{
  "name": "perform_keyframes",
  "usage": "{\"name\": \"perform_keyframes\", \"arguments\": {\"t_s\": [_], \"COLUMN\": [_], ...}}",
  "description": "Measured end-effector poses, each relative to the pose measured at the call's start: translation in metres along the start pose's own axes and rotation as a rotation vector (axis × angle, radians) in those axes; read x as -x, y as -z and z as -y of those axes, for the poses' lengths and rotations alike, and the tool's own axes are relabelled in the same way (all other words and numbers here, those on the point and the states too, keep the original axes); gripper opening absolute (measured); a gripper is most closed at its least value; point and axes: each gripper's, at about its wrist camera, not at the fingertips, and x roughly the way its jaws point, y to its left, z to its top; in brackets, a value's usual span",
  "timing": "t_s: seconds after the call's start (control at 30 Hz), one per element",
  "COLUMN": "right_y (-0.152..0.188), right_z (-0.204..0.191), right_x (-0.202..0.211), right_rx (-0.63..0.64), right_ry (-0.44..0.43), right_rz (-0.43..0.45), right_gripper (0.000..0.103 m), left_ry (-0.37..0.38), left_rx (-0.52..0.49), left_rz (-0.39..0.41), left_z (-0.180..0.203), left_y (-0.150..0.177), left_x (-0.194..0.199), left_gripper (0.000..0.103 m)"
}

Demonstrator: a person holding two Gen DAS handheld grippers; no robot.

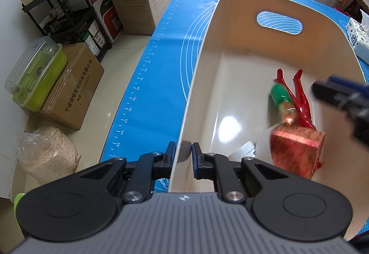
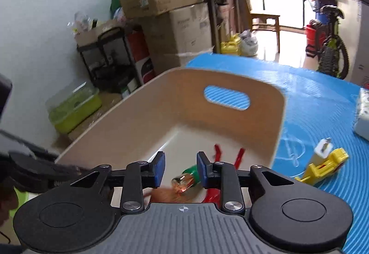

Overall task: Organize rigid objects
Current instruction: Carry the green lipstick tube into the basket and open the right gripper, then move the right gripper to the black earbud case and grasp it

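At the bottom of the left wrist view, the left gripper (image 1: 183,153) has its jaws closed on the near wall of the bin (image 1: 207,51), one finger outside and one inside. Just right of it, low in the frame, a white piece (image 1: 244,151) lies on the bin floor beside a blurred red block (image 1: 297,145). Above the block lie the red tongs (image 1: 299,97), handle ends pointing toward the far wall; their arms spread apart in a V, and whether they grip anything cannot be told. A green-capped item (image 1: 280,93) touches them on the left.

At the right edge, the right gripper (image 1: 341,97) hangs over the bin; in its own view its jaws stand apart with nothing between them (image 2: 181,167).

Farther right in that view, on the blue mat (image 2: 311,97), a yellow toy (image 2: 322,164) and a white plug (image 2: 321,150) lie outside the bin.
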Motion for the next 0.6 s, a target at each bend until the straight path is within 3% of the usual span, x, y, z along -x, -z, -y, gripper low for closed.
{"name": "perform_keyframes", "arguments": {"t_s": [0.17,0.33,0.47,0.6], "right_y": [-0.012,-0.016,-0.007,0.007], "right_z": [0.025,0.063,0.094,0.110], "right_x": [0.026,0.039,0.038,0.019], "right_rx": [-0.091,-0.165,-0.226,-0.245], "right_ry": [0.040,0.136,0.218,0.272], "right_rz": [0.089,0.116,0.103,0.030], "right_gripper": [0.055,0.063,0.063,0.063], "left_ry": [0.000,-0.001,-0.001,0.000], "left_rx": [0.001,0.001,0.001,0.001], "left_rz": [0.000,0.001,0.000,0.000], "left_z": [0.000,0.000,0.000,0.000], "left_y": [0.000,0.000,0.000,0.000], "left_x": [0.000,0.000,0.000,-0.001], "left_gripper": [0.016,0.016,0.016,0.016]}}
